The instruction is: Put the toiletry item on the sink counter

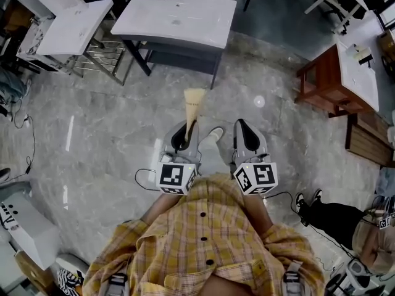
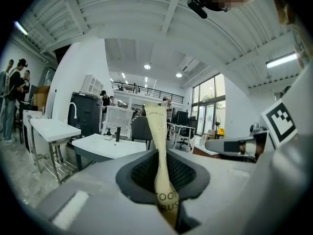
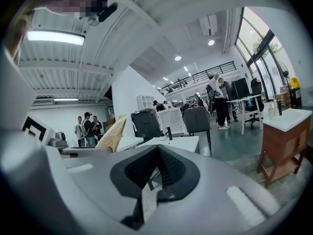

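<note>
Left gripper [image 1: 185,138] clamps a flat cream toothbrush packet [image 1: 194,105] by its end. Right gripper [image 1: 245,135] sits closed, empty. That end-grip could let it pivot loose.

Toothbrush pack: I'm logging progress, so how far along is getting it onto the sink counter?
Done: the toothbrush pack is picked up, clamped in the left gripper. In hand: it is held over the floor, short of the white sink counter ahead. Left: reach the counter, set it down, release. The right gripper is empty.
</note>
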Motion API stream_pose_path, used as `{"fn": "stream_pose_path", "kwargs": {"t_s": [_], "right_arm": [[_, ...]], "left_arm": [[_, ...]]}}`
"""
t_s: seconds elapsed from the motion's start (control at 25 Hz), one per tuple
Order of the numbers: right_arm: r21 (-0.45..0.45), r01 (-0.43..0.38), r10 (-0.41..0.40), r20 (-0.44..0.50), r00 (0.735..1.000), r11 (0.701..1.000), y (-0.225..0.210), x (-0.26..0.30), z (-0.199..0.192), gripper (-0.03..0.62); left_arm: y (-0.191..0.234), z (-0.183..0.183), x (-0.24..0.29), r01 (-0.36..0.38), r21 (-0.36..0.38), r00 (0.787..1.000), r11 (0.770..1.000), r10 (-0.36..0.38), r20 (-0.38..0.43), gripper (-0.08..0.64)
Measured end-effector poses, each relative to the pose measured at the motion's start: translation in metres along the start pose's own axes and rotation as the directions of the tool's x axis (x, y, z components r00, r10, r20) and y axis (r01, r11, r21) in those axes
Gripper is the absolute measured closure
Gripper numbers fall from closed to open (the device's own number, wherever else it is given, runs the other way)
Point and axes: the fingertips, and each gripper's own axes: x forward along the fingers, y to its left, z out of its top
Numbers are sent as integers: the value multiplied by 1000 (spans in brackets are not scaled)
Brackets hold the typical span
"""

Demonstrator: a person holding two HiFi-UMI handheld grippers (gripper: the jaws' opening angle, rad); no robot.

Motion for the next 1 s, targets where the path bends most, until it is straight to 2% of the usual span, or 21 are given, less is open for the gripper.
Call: {"fn": "stream_pose_path", "kwargs": {"t_s": [0.2,0.36,0.68,0.92,1.0], "right_arm": [[24,21,-21,19,1000,999,-32,53,20,592],[42,6,-7,13,1000,999,-55,94,35,592],[68,3,-4,14,1000,998,-113,157,55,592],[108,-8,5,30,1000,994,-150,193,73,592],[106,-15,11,37,999,994,-156,203,79,592]], "left_arm": [[16,19,60,29,13,999,1000,-28,-14,525],[25,35,108,39,32,999,999,-39,-20,525],[37,52,193,25,42,999,999,-23,-37,525],[43,59,237,-2,64,998,998,6,-55,525],[44,59,247,-6,51,998,999,10,-68,525]]}}
